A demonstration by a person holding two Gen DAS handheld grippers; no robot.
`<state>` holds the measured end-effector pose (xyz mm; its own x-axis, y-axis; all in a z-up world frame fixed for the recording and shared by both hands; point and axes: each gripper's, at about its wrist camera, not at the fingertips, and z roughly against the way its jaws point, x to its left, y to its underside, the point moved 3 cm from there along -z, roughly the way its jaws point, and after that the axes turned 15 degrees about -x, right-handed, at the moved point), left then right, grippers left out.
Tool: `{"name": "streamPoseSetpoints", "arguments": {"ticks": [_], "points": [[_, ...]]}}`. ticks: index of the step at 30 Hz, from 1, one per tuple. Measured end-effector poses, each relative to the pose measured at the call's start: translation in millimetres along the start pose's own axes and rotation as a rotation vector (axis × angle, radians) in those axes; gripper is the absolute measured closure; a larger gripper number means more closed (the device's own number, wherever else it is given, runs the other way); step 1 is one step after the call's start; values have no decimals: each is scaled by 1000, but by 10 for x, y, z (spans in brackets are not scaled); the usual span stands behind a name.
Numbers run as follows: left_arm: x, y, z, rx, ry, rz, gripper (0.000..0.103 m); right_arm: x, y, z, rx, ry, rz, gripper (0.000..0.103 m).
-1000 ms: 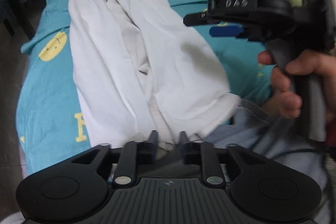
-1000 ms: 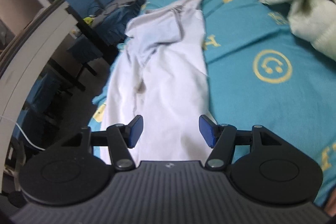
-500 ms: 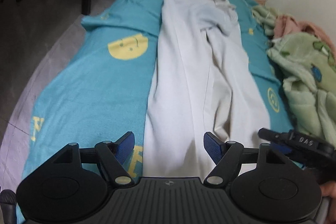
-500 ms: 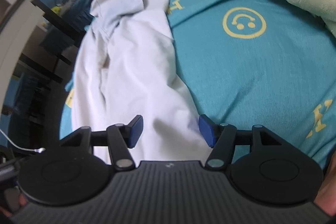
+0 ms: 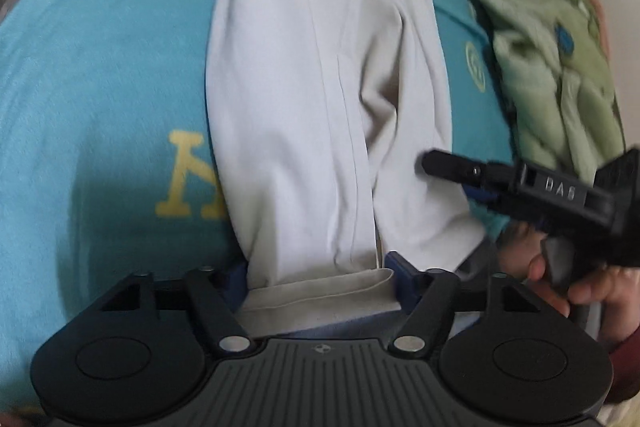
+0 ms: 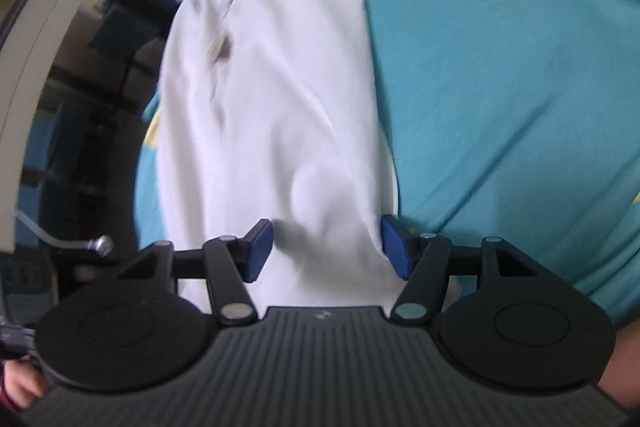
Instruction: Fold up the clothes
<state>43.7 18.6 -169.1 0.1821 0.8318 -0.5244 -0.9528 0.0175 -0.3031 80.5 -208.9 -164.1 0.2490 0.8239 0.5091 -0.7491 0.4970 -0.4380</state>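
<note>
White trousers (image 5: 320, 87) lie lengthwise on teal bedsheet (image 5: 100, 87), long axis running straight away from both claws. Left gripper (image 5: 320, 277), jaws wide, straddles the near hem; right gripper (image 6: 326, 247), also spread & empty, hovers over the hem's rt edge, near-equally close.

In the left wrist view the garment (image 5: 320, 87) lies on the bedsheet (image 5: 100, 87) down the middle of the frame. The blanket (image 5: 552, 47) lies at the upper right, and the right gripper (image 5: 452, 167) is below it.
</note>
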Motion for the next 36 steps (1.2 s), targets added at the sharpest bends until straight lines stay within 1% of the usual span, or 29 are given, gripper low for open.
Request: {"name": "streamPoseSetpoints", "arguments": {"ticks": [2,3,4,5,7,8,9,11,14,15,17,19,20,21,22,23,24,25,26,27,28,31,36], "points": [[-22,25,-8,2,-22,-24,53,59,50,24,29,15,43,41],[-24,23,-12,2,-32,-28,57,89,56,47,38,34,77,42],[-22,21,-15,2,-42,-30,67,116,47,77,39,62,114,45],[-14,20,-18,-2,-48,-25,75,118,27,116,29,94,138,45],[4,10,-16,-11,-51,-17,81,51,-38,204,-7,157,142,43],[6,10,2,-17,-50,-19,85,-12,-70,231,-16,174,120,42],[-2,11,9,-22,-50,-23,86,-78,-93,241,-17,182,91,42],[0,5,13,-26,-51,-26,88,-189,-69,160,26,168,18,41],[2,-4,19,-32,-53,-31,89,-140,-2,68,95,86,-2,23],[-4,-3,19,-33,-54,-32,89,-111,21,41,118,55,-2,22],[-5,2,28,-40,-54,-30,90,-4,97,12,163,16,39,22],[10,-2,54,-49,-50,-25,90,147,184,14,185,13,136,23],[11,-3,67,-55,-49,-23,91,214,225,15,196,12,181,26],[13,-5,83,-62,-48,-20,92,270,260,17,206,18,229,37],[15,-9,111,-71,-44,-17,93,324,293,22,215,31,285,43],[19,-19,166,-84,-35,-13,94,378,325,26,223,45,341,60],[23,-29,221,-98,-25,-8,95,433,351,52,223,55,396,80],[22,-40,282,-114,-13,-4,95,490,371,98,215,61,450,87],[6,-53,359,-135,2,-1,96,547,391,145,206,66,504,91],[-16,-69,450,-157,4,-5,96,604,410,191,198,72,559,93],[-46,-88,554,-181,0,-12,96,634,388,268,177,67,572,93],[-186,-159,910,-268,21,-13,96,623,185,619,73,16,484,94],[-584,-211,1507,-402,52,-63,96,652,-170,1279,-122,-72,391,94]]}}
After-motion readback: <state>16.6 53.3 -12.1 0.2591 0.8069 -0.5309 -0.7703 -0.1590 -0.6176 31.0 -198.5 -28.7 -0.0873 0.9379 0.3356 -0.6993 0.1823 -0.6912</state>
